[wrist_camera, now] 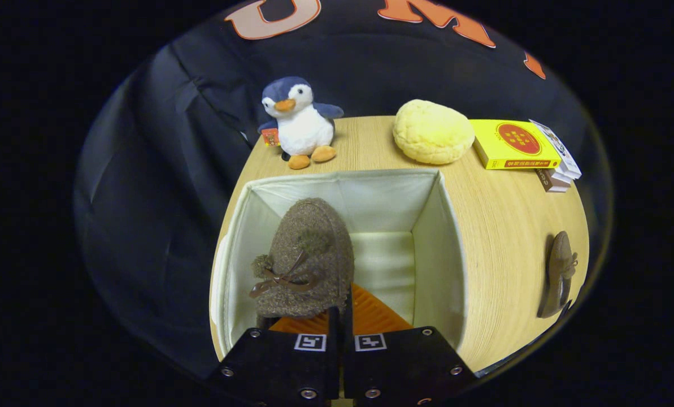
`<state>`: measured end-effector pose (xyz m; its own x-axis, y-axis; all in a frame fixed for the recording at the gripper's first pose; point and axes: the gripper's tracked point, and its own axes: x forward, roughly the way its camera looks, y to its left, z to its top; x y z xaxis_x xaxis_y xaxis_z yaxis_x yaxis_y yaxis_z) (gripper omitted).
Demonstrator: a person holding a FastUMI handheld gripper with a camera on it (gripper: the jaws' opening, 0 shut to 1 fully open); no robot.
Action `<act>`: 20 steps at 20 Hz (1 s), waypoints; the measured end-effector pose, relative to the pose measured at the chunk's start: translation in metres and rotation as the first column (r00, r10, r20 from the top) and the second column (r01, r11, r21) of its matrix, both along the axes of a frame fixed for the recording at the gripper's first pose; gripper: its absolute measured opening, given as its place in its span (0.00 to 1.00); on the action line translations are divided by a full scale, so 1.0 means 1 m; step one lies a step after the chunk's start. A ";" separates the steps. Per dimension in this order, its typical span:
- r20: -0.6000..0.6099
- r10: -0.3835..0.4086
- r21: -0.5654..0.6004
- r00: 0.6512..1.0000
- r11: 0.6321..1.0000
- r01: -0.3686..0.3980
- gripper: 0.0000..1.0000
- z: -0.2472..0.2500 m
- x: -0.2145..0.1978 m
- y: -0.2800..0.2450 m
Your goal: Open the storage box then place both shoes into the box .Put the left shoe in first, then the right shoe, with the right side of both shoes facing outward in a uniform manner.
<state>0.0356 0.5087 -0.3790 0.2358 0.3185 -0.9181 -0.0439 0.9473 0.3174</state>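
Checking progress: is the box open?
Open: box shows its pale inside, gripper holding one shoe in it.

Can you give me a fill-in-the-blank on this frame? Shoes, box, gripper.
1. The gripper is shut on the heel of a brown fuzzy shoe held over the open white ____.
2. The second shoe lies on the ____, outside the box, off to the gripper's right.
3. Beyond the storage box, at the table's far edge, sits a plush ____.
4. Between the penguin and the yellow book lies a round yellow ____.

Missing words: storage box; table; penguin; bun
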 end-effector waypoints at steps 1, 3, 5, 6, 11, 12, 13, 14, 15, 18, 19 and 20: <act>-0.014 0.014 0.008 1.000 1.000 -0.014 0.06 -0.005 0.000 0.007; -0.042 0.063 0.058 0.997 0.997 -0.060 0.13 -0.006 -0.009 0.025; -0.057 0.122 0.104 0.991 0.988 -0.116 0.25 0.001 -0.022 0.033; -0.036 0.147 0.116 0.989 0.983 -0.142 0.28 0.007 -0.026 0.031; 0.092 0.192 0.269 0.977 0.940 -0.210 0.53 0.066 -0.021 0.014; 0.139 0.189 0.277 0.972 0.935 -0.221 0.56 0.081 -0.015 0.001; 0.188 0.180 0.292 0.965 0.928 -0.230 0.61 0.094 -0.012 -0.011; 0.237 0.162 0.313 0.958 0.921 -0.233 0.63 0.107 -0.008 -0.024; 0.279 0.151 0.330 0.948 0.912 -0.242 0.70 0.118 -0.010 -0.037; 0.372 0.114 0.308 0.921 0.921 -0.239 0.87 0.131 -0.008 -0.088; 0.398 0.098 0.297 0.912 0.927 -0.229 0.93 0.135 -0.007 -0.107; 0.422 0.078 0.286 0.903 0.934 -0.214 0.95 0.137 -0.005 -0.125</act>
